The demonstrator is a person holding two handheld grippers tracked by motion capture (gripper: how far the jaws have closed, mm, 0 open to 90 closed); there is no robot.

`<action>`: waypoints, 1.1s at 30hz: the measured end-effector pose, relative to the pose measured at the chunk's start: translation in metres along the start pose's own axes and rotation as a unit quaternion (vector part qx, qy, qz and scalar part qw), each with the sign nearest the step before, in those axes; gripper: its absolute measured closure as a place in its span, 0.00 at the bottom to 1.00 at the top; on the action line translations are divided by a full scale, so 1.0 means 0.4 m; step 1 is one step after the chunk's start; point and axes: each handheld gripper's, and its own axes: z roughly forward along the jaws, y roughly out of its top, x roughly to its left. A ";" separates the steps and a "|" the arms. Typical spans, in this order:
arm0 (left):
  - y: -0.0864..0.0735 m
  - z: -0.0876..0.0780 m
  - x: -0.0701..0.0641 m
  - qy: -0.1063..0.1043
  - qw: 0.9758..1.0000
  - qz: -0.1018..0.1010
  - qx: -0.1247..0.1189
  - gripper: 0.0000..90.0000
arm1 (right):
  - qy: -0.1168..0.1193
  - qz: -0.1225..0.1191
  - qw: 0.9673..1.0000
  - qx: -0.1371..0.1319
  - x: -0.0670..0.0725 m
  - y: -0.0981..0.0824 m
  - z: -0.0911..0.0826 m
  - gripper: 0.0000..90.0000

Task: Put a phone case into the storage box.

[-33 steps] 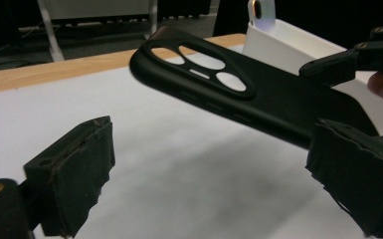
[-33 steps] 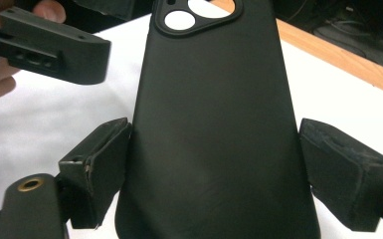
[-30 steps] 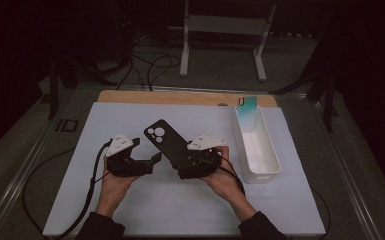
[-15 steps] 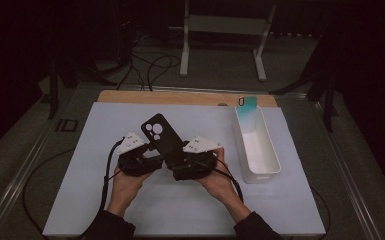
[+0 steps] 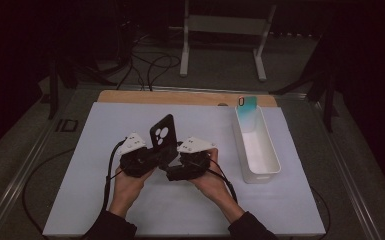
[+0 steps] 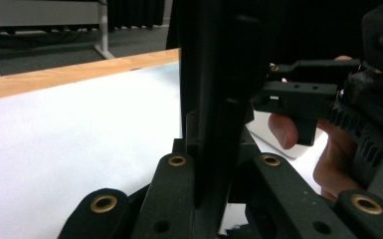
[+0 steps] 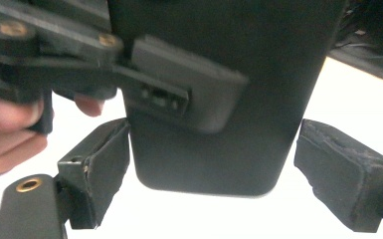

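A dim room surrounds a table (image 5: 40,165) laid with a white sheet (image 5: 260,200), a strip of bare wood (image 5: 180,97) showing along its far edge. Beyond it stand a white metal frame (image 5: 225,30) and loose cables (image 5: 150,65) on the floor. On the sheet's right side lies a long white tray (image 5: 260,150) with a teal phone case (image 5: 246,106) propped at its far end.

The person's forearms enter from the bottom and meet near the sheet's middle. The left hand (image 5: 126,182) and right hand (image 5: 211,181) each grip a tool.

The left gripper (image 6: 214,164) is clamped on the edge of a black phone case (image 5: 162,136), which stands raised and tilted between the tools. The right gripper (image 7: 209,164) has its jaws spread apart on either side of the case's lower end, the pads (image 7: 107,164) not pressing it.
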 end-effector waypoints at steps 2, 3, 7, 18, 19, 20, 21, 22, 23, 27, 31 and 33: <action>0.002 -0.005 0.001 0.005 1.000 0.001 -0.002 0.95 | -0.003 -0.003 1.000 0.003 -0.002 -0.001 0.000 0.16; 0.003 -0.007 0.002 0.009 1.000 0.001 -0.003 0.95 | -0.002 0.001 1.000 0.008 -0.008 -0.003 -0.003 0.14; 0.003 -0.011 0.003 0.014 1.000 0.004 0.000 0.95 | 0.001 0.000 1.000 0.008 -0.016 -0.004 -0.011 0.14; -0.002 -0.003 0.001 0.021 1.000 0.010 0.009 0.95 | -0.001 0.018 1.000 -0.017 -0.058 0.035 -0.072 0.09; -0.002 -0.002 0.000 0.021 1.000 0.010 0.010 0.95 | 0.000 0.018 1.000 -0.019 -0.059 0.042 -0.076 0.09; -0.003 -0.001 -0.001 0.020 1.000 0.011 0.011 0.95 | 0.001 0.017 1.000 -0.024 -0.059 0.048 -0.079 0.08; -0.004 0.000 -0.002 0.020 1.000 0.012 0.011 0.95 | 0.001 0.016 0.999 -0.029 -0.059 0.055 -0.083 0.08; -0.004 0.001 -0.003 0.019 1.000 0.012 0.011 0.95 | 0.002 0.018 0.999 -0.033 -0.059 0.061 -0.085 0.08; -0.005 0.002 -0.004 0.019 1.000 0.013 0.012 0.95 | 0.000 0.018 0.999 -0.035 -0.059 0.068 -0.085 0.08; -0.007 0.005 -0.010 0.016 1.000 0.013 0.012 0.95 | -0.002 0.022 0.999 -0.044 -0.053 0.094 -0.084 0.08; -0.011 0.011 -0.016 0.012 1.000 0.018 0.014 0.95 | 0.001 0.025 0.998 -0.054 -0.045 0.117 -0.081 0.09; -0.014 0.015 -0.020 0.010 1.000 0.020 0.016 0.95 | 0.004 0.025 0.998 -0.058 -0.042 0.126 -0.078 0.09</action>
